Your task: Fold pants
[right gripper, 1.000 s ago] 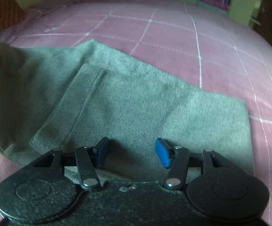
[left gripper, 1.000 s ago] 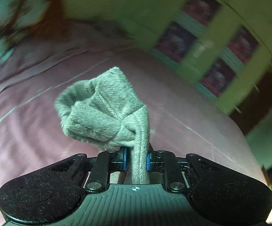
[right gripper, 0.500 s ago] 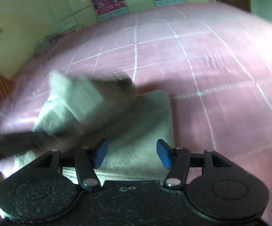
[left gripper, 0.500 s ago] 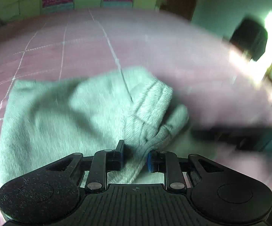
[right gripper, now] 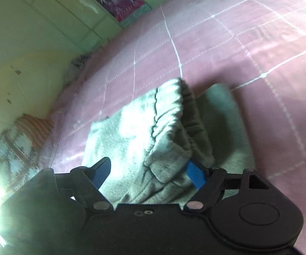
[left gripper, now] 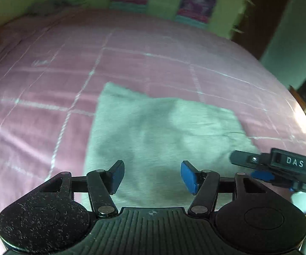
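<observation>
So I'm at the tail end of a fold on these grey fleecy knit pants point(left gripper: 163, 140). They're lying as a folded block on the pink quilted bed cover with white grid stitching point(left gripper: 131, 63), roughly mid-bed and close to me. From the right wrist view the elastic waistband end point(right gripper: 174, 114) is flopped over on top of the stack, bunched and a bit puffy, not lying flat.

My read: the fold-over is laid down and I'm letting go. Next move probably calls for backing both tools clear without dragging fabric, then either pressing that lumpy waistband flat or pinching an edge for one more fold. Can't tell from here whether another fold is needed.

Tools:
- Left tool point(left gripper: 152, 177): jaws opening, blue pads well apart, nothing between them, just hovering over the near edge of the pants.
- Right tool point(right gripper: 150, 172): jaws opening too, wide. The bunched waistband sits between the pads and the right pad point(right gripper: 195, 176) looks like it's brushing the cloth, but nothing's pinched, as the left pad is clear of it.

The right tool also pokes into the left wrist view, far right side.
</observation>
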A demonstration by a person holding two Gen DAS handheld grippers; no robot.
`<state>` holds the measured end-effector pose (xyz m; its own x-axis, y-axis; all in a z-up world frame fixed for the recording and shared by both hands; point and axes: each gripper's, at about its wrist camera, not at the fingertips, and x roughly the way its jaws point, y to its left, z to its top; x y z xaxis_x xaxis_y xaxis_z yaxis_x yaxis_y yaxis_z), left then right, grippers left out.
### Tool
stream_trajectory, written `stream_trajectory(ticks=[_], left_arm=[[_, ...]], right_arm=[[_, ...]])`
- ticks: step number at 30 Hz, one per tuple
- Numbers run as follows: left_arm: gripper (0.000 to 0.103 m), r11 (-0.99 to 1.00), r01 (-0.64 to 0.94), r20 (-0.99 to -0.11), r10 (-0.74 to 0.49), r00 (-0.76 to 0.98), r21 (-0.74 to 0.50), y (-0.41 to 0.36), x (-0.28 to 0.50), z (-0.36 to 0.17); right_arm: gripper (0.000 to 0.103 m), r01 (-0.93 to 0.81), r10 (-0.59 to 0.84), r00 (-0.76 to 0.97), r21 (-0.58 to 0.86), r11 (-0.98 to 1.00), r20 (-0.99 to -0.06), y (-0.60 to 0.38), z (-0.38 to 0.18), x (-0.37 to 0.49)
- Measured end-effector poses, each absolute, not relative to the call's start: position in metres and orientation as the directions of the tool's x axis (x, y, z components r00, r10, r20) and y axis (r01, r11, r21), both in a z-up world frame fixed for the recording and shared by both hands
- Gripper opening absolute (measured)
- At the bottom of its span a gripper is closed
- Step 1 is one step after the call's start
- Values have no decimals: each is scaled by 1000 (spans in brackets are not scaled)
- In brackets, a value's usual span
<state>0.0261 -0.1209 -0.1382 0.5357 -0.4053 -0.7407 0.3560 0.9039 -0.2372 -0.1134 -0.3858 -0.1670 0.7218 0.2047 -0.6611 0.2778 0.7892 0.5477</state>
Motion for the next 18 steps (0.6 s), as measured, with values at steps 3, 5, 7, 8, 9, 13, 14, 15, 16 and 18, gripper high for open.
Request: stream_trajectory(ticks=[3,5,7,8,9,13,14,15,16,18], left_arm=[[59,918,296,-772,-385,507,-264,-111,39,-163],[59,918,289,-782,-387,489,-273,-113,42,-177],[59,917,302,-779,-385,495,-261,-115,35,-179],[59,916,310,-777,-385,498,-255,-116,33,-180],[59,915,315,-776,-384,500,-250,-118,33,-180],[59,911,319,-770,-397,500,-263,-117,30,-177],[59,911,318,-770,-396,501,-261,-117,30,-177],[59,911,320,-770,-396,500,-261,-117,30,-177],[59,910,321,-769,-398,499,-262,-117,29,-178],[59,910,324,-770,-397,500,-258,-117,27,-175]], right_arm=[[51,314,135,699,471,825,-703,-374,-169,-102],[37,325,111,696,450,832,-709,-373,-173,-101],[28,311,166,712,519,796,-682,-376,-176,-105],[25,293,177,722,527,798,-669,-375,-175,-108],[24,268,173,729,509,818,-662,-371,-170,-111],[23,202,133,764,430,880,-631,-360,-146,-124],[34,220,116,765,426,877,-633,-363,-146,-125],[44,249,106,751,429,869,-651,-367,-150,-127],[52,285,97,724,424,860,-683,-371,-156,-126],[77,338,74,700,421,842,-710,-377,-166,-130]])
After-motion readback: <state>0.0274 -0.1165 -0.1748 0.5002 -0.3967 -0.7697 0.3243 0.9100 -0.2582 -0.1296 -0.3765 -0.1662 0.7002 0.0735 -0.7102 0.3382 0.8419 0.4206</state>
